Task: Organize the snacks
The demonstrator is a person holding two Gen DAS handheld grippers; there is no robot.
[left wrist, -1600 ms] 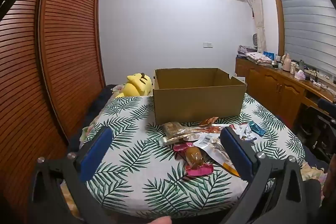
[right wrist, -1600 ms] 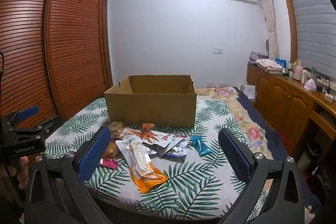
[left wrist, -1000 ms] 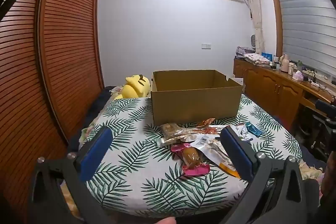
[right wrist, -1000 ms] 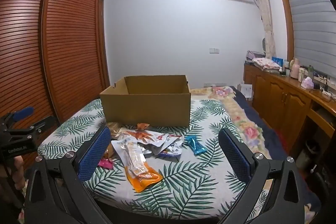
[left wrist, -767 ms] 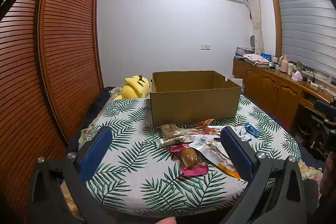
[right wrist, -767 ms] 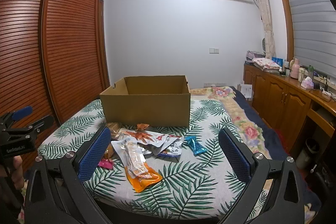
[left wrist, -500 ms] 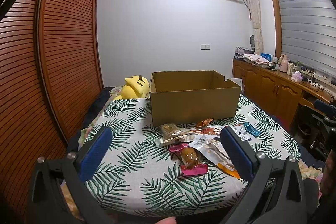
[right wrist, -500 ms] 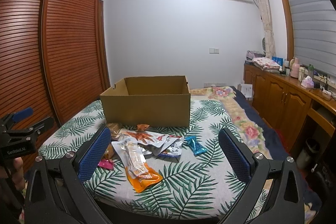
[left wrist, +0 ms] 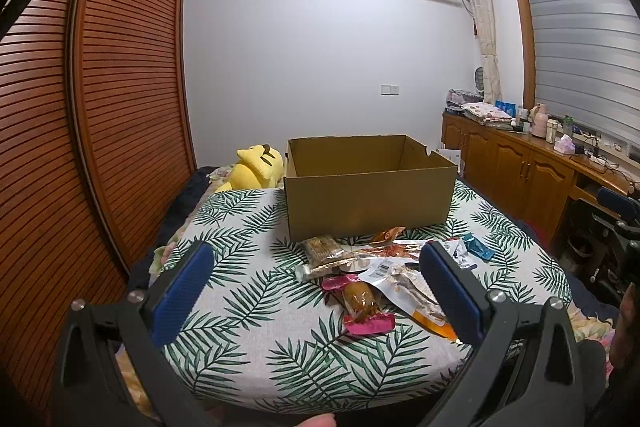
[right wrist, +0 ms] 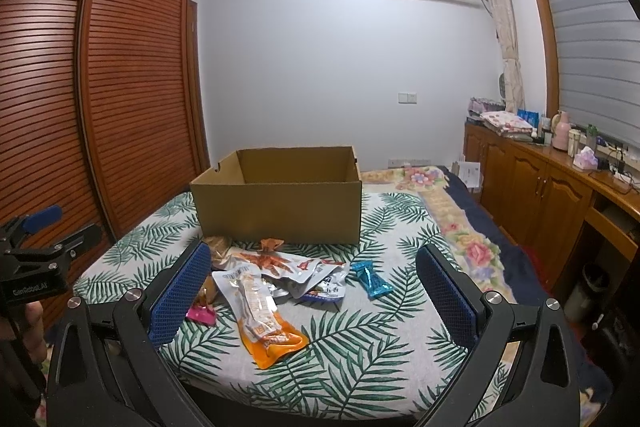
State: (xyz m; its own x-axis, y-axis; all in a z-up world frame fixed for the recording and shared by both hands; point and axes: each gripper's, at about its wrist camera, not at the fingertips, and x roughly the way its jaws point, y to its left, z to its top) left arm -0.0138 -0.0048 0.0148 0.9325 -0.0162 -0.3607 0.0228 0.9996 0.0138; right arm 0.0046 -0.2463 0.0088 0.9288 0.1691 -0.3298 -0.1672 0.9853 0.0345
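The leaf-print bed (left wrist: 248,291) fills most of my view, with the open cardboard box (right wrist: 280,203) standing on it toward the far side. In front of the box lies a loose pile of snack packets (right wrist: 280,275), an orange pouch (right wrist: 272,331) nearest me, a pink-wrapped snack (left wrist: 362,307) on the pile's left and a small blue wrapper (right wrist: 370,279) off to its right. My left tongs (left wrist: 316,299) and right tongs (right wrist: 312,301) both hang spread wide apart, holding nothing, short of the pile
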